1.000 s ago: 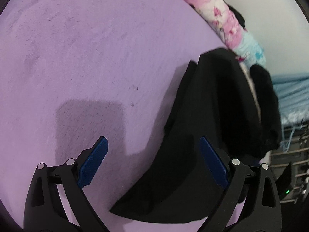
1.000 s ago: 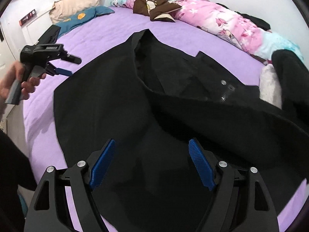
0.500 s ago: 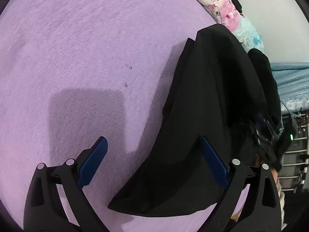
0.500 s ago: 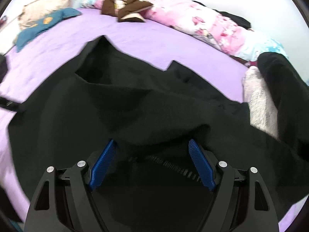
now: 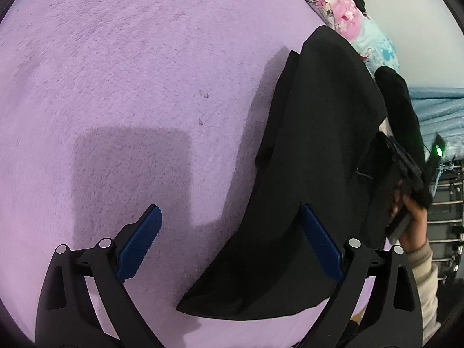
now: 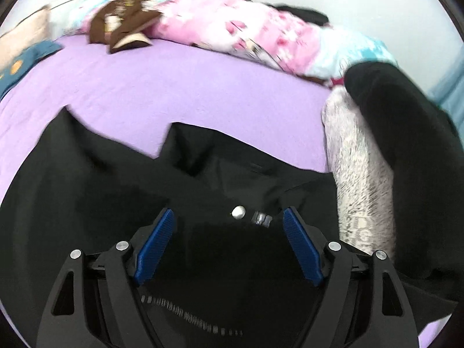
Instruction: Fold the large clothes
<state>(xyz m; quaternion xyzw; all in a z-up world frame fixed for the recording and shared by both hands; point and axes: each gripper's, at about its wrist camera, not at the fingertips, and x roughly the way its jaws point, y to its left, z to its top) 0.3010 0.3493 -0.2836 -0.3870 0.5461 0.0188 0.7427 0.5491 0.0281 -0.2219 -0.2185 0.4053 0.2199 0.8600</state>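
The black garment (image 6: 121,191) lies spread on the purple bed (image 5: 121,81), its snap button (image 6: 238,211) and zipper facing up. The right hand-held gripper (image 6: 229,243) hangs above it, jaws spread and just opened wider, nothing pinched. The left hand-held gripper (image 5: 229,243) is spread too, over the garment's lower corner.

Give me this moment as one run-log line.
stage: repositioning | garment: black garment spread on purple bedspread | left gripper: open, empty | right gripper: open over garment's metal button
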